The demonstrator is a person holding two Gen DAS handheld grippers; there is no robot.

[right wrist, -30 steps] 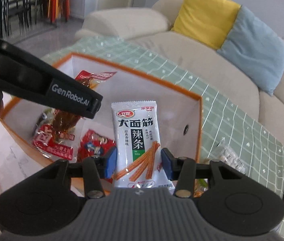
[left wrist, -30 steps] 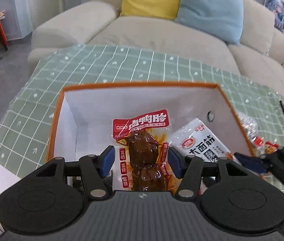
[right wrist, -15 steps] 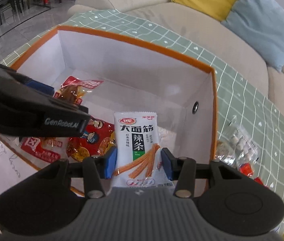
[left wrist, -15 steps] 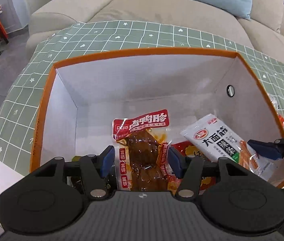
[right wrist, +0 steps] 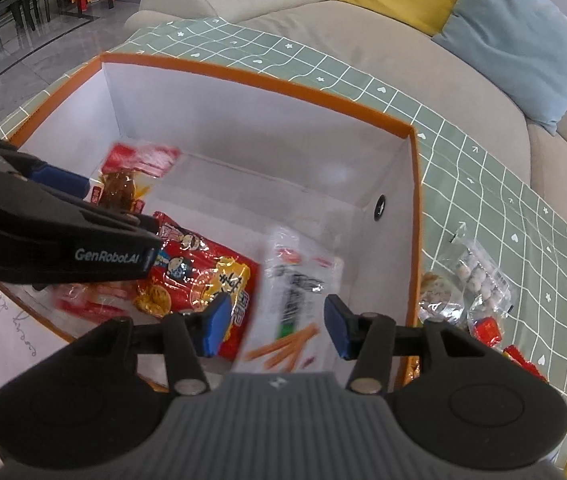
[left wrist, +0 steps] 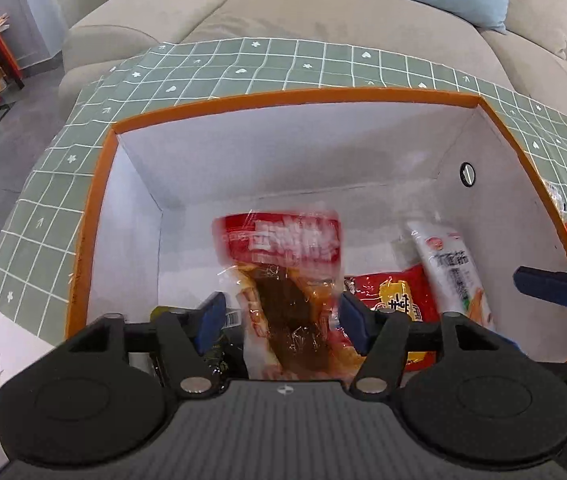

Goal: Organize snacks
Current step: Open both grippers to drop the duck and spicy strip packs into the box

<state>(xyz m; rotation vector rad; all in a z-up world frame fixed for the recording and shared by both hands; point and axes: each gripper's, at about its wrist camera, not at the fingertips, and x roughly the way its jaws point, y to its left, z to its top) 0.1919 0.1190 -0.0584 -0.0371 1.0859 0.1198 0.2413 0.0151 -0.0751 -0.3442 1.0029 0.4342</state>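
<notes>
Two handheld grippers hang over an orange-rimmed white box (left wrist: 95, 208) on a green checked tablecloth (right wrist: 463, 128), a beige sofa (left wrist: 323, 16) behind it. The left gripper (left wrist: 279, 316) stands with its blue pads apart and its jaws opening; a red-topped packet of brown meat snack (left wrist: 283, 264), blurred, sits between the pads and clear of both. The right gripper (right wrist: 273, 326) is likewise parted, its jaws opening, with a white packet of spicy strips (right wrist: 291, 300) blurred between the pads, touching neither. In the right wrist view a red snack bag (right wrist: 199, 276) lies on the box floor at 10 o'clock from that gripper. More snack packets (right wrist: 479, 292) lie outside the box on the cloth at 3 o'clock, just past the box wall. The left gripper's body fills the 9 o'clock edge of the same view
</notes>
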